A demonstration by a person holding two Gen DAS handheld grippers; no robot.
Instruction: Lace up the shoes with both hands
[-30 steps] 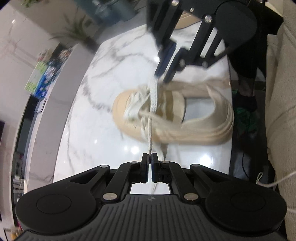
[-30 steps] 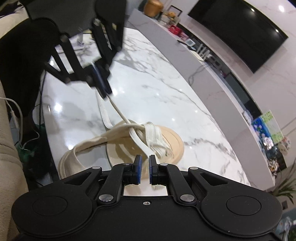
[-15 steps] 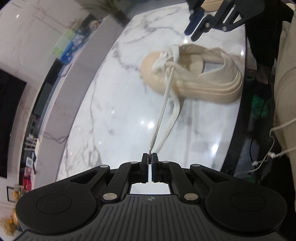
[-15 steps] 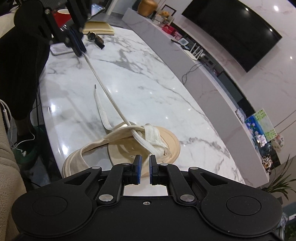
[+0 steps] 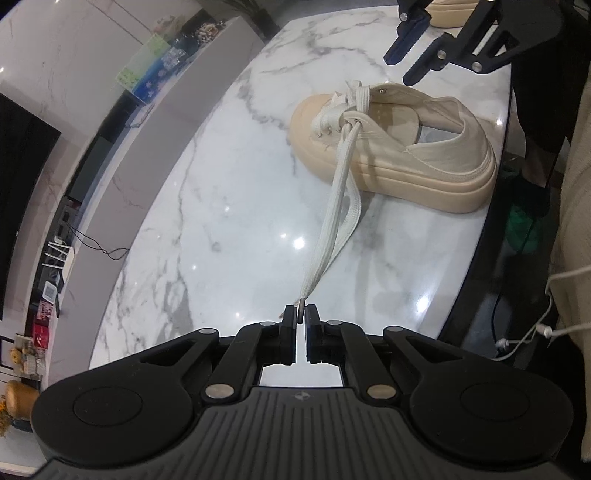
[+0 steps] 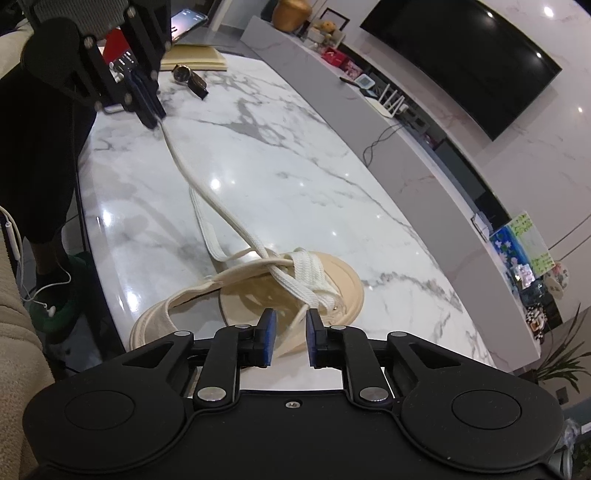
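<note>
Marble table [image 5: 229, 221] is mostly bare: watch [image 6: 183, 72], notebook [image 6: 195, 58] and a phone [image 6: 186, 18] at the far end, nothing blocking. Beige shoe [image 5: 399, 144] lies near the table's edge, long axis along it, toe away from the left gripper [image 5: 301, 314]. That one's pinching the lace [image 5: 332, 221] tip. Right gripper [image 6: 289, 325] is opening over the shoe, nothing gripped.

Glossy marble bench [image 5: 229, 221] throws back the lights; the shoe [image 5: 424, 158] looks like matt cream canvas, lace [image 5: 340, 195] flat woven cloth, sole perhaps rubber.
</note>
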